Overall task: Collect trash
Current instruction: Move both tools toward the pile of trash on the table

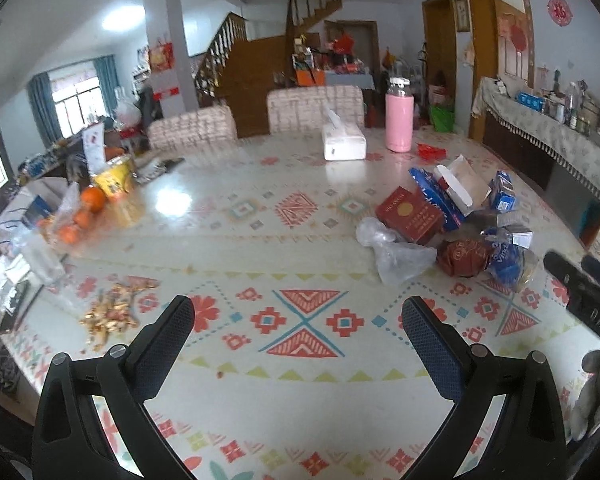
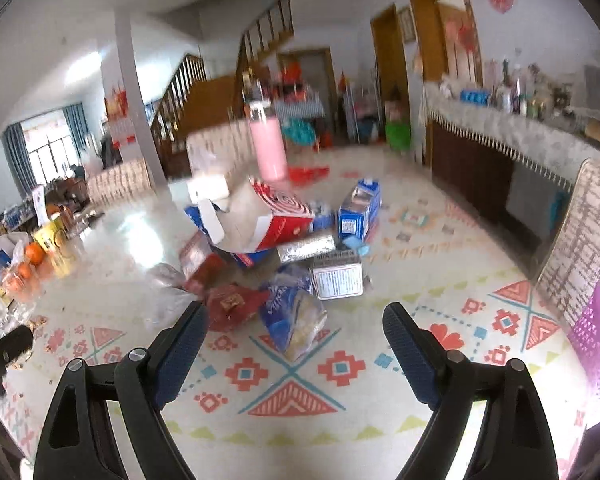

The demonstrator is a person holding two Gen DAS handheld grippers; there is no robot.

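Note:
A pile of trash lies on the patterned table: a dark red box (image 1: pixel 408 216), a clear plastic bag (image 1: pixel 396 256), a blue and white bread bag (image 2: pixel 296 320), a red wrapper (image 2: pixel 230 306), an open red and white carton (image 2: pixel 260 220), blue milk cartons (image 2: pixel 358 210) and a silver box (image 2: pixel 336 278). A heap of nut shells (image 1: pixel 112 312) lies at the left. My left gripper (image 1: pixel 298 312) is open and empty, low over the table, left of the pile. My right gripper (image 2: pixel 296 326) is open and empty, its fingertips just short of the bread bag.
A pink bottle (image 1: pixel 398 122) and a tissue box (image 1: pixel 344 140) stand at the far side. Oranges in a bag (image 1: pixel 76 216) and a yellow tub (image 1: pixel 114 178) sit at the left. A purple basket (image 2: pixel 598 344) stands at the right edge. Chairs (image 1: pixel 314 108) line the far edge.

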